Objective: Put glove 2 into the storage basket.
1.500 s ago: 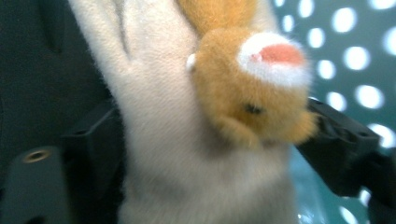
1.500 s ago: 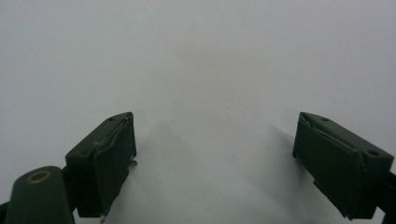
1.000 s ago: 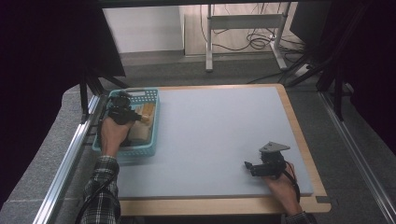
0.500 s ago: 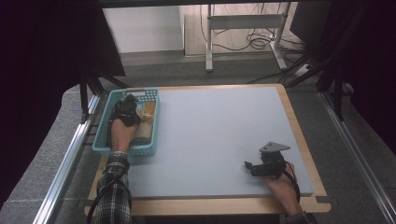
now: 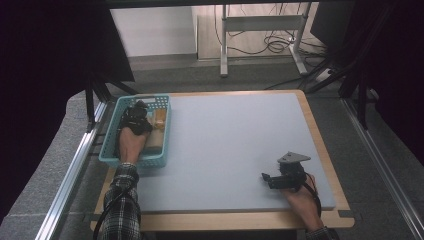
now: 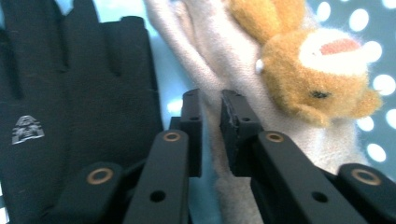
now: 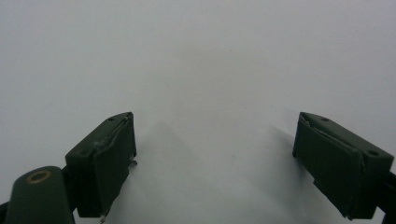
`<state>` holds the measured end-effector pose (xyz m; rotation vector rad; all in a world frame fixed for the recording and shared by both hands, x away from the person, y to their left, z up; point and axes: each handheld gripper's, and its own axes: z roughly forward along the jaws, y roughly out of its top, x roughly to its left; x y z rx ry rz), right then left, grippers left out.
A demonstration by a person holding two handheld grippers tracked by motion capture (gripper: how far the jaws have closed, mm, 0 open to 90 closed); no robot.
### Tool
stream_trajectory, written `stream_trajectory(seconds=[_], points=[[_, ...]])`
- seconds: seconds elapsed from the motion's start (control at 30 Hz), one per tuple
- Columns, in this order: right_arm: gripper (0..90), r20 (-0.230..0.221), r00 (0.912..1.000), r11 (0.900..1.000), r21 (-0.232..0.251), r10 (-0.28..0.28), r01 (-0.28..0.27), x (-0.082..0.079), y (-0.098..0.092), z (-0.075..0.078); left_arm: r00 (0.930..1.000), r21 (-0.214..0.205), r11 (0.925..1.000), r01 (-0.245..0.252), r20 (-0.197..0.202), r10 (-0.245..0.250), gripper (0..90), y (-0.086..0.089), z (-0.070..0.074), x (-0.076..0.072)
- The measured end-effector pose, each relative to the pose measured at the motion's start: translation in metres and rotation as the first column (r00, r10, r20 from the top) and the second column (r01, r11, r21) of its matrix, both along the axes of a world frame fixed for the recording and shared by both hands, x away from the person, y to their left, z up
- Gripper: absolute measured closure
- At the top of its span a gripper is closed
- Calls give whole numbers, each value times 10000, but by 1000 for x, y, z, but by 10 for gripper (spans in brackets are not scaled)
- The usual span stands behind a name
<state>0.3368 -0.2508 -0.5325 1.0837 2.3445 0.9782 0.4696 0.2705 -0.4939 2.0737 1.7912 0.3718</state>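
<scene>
The left hand-held gripper [image 6: 211, 116] is sunk into the light blue perforated plastic basket [image 5: 111, 152] at the left edge of the pale grey worktop [image 5: 230, 145]; its jaws have just been closing and are now pinched on a cream-coloured cloth limb of the tan plush toy [image 6: 299, 70]; a black fabric glove [image 6: 79, 98] is lying just beside it; the right hand-held gripper [image 7: 212, 158] is rested on the worktop near its right front corner, jaws spread wide with nothing between them.

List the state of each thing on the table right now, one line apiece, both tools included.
Left tool: shut on the beige cloth.
Right tool: open, nothing between its jaws, over the grey mat.
Beige cloth: pinched, lying in the basket.
Plush toy: lying against the cloth.
Black glove: flat, untouched.
Basket: upright at the mat's left edge.
</scene>
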Motion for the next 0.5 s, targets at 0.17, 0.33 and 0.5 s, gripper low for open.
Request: stream_trajectory(seconds=[0.17, 0.33, 0.5], points=[[127, 2, 10000, 10000, -1, 1, -1, 0, 0, 0, 9994, 195, 9997, -139, 304, 133, 679, 7, 4, -4], [127, 3, 10000, 10000, -2, 2, -2, 0, 0, 0, 9980, 139, 9993, -347, 535, 339, 599, 16, 8, -9], [128, 5, 10000, 10000, -2, 2, -2, 0, 0, 0, 9973, 84, 9995, -296, 673, 289, 527, 21, 11, -13]])
